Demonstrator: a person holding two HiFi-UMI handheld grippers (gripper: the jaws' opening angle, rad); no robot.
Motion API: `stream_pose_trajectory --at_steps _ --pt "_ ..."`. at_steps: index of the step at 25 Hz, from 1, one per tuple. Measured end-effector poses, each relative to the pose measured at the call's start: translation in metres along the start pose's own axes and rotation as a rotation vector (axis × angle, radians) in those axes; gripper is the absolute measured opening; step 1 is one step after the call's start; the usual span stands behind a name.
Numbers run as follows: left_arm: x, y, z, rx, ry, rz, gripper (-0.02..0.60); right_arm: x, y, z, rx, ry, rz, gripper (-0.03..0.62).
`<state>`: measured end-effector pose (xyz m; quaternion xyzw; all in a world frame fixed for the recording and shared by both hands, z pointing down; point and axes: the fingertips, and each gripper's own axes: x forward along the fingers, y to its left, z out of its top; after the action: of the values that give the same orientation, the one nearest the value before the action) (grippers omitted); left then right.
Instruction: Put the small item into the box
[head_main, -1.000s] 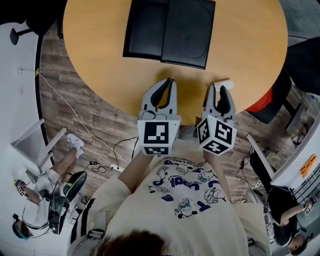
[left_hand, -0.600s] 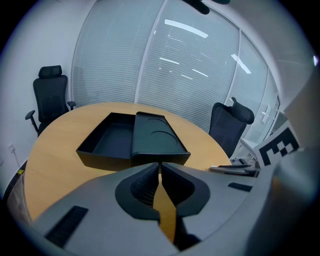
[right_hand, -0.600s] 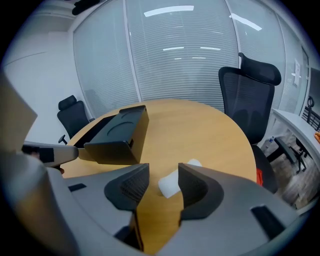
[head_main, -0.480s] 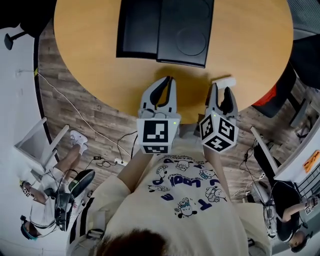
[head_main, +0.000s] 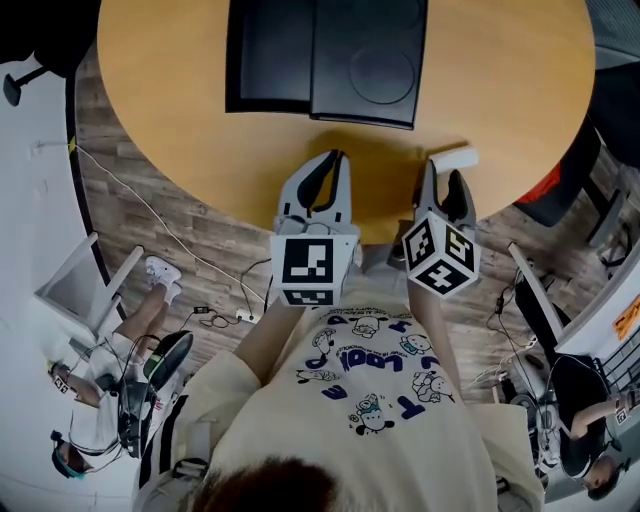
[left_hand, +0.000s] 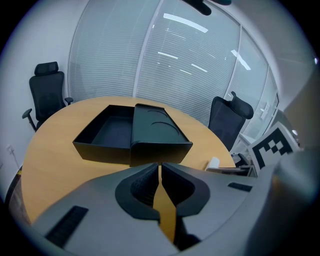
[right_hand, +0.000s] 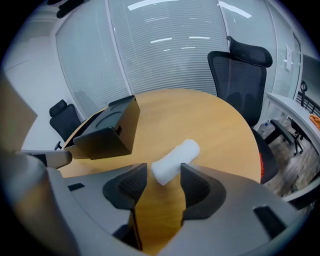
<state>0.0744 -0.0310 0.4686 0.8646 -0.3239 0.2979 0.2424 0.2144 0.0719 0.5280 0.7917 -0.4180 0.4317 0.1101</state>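
Jaws of right gripper (right_hand: 163, 172) have just been opening. They sit spread astride the near end of the white roll (right_hand: 176, 159), not pinching, set for pickup. Roll lies on desk (right_hand: 200, 115), box (right_hand: 107, 132) at ten o'clock. Left gripper (left_hand: 160, 170) clenched, empty.

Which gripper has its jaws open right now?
The right gripper: its jaws have just been opening and stand apart, with the near end of the white roll between them, not gripped. The left gripper is shut and empty.

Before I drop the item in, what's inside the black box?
The box looks empty: only its dark floor shows in the head view. In the left gripper view its near wall hides part of the floor.
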Motion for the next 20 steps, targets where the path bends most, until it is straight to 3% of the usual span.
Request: stream_pose_trajectory --at_steps 9,20 --pt "0.006 0.006 -0.009 -0.003 0.018 0.010 0.031 0.018 -0.012 -0.002 0.050 0.022 -0.038 0.202" --pt "0.004 0.011 -0.009 -0.020 0.012 0.021 0.031 0.019 -0.014 -0.001 -0.009 0.028 -0.060 0.192"
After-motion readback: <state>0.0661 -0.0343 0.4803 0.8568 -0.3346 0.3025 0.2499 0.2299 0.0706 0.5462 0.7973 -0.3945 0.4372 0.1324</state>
